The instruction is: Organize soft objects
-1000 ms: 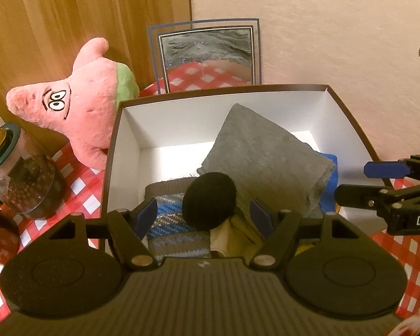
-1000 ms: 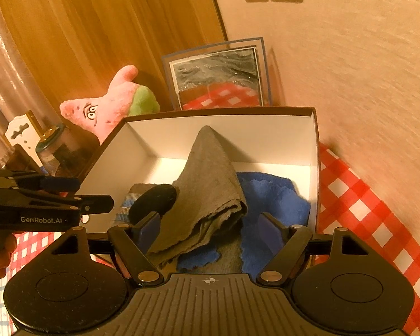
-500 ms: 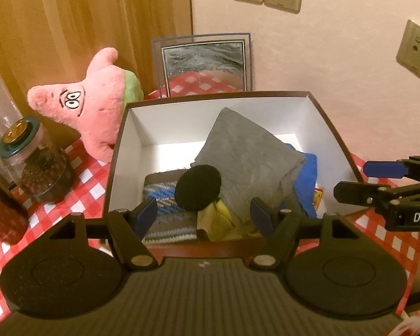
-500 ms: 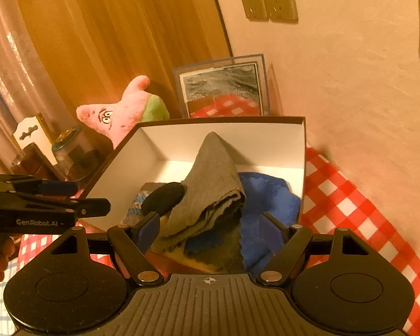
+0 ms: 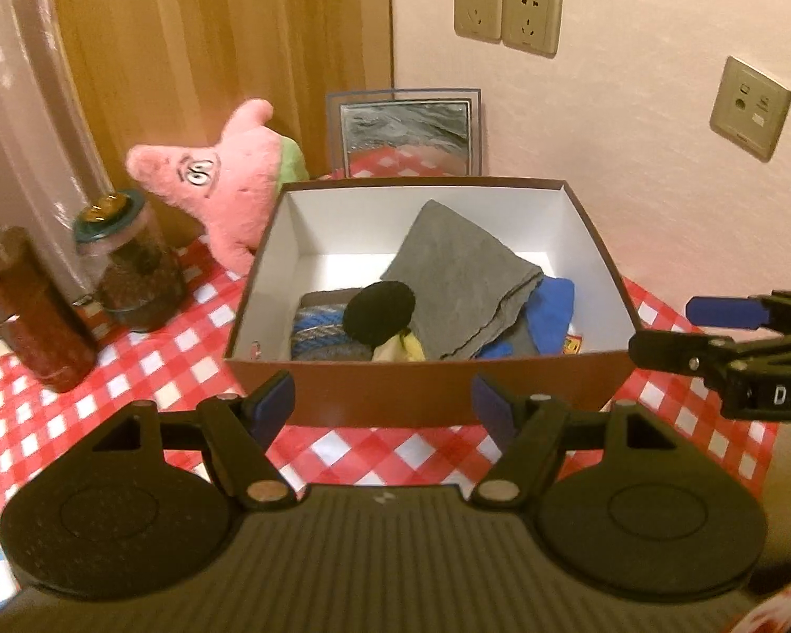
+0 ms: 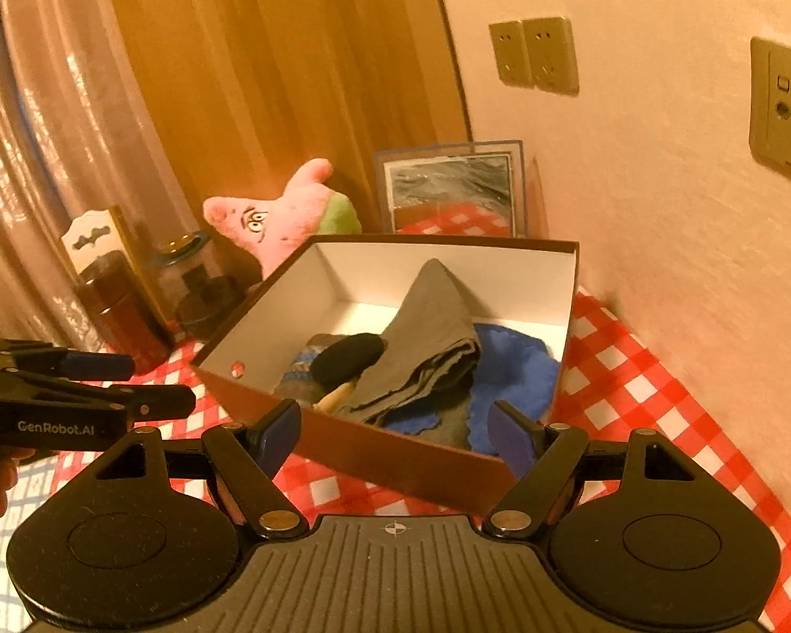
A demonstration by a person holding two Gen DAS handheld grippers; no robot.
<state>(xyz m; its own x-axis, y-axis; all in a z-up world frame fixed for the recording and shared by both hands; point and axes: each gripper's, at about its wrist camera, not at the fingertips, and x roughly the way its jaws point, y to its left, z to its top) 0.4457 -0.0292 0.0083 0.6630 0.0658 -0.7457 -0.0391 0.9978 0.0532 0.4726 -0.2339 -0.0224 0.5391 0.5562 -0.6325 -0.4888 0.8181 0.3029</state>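
Observation:
A brown box [image 5: 432,395] with white inside stands on the red checked tablecloth. In it lie a folded grey cloth [image 5: 464,279], a blue cloth [image 5: 553,311], a black round soft piece [image 5: 378,311], a blue striped knit [image 5: 316,332] and something yellow [image 5: 401,351]. The same box [image 6: 395,453] and grey cloth [image 6: 427,358] show in the right wrist view. A pink starfish plush [image 5: 227,184] leans behind the box on the left. My left gripper [image 5: 382,406] is open and empty in front of the box. My right gripper [image 6: 395,435] is open and empty at the box's near right.
A framed picture [image 5: 406,129] leans on the wall behind the box. A glass jar with a green lid [image 5: 132,264] and a dark brown canister [image 5: 31,322] stand at the left. Wall sockets [image 5: 506,16] are above. A wooden panel and curtain are at the back left.
Both grippers have drawn back and up from over the box, which now looks smaller and farther. The things in the box have not moved.

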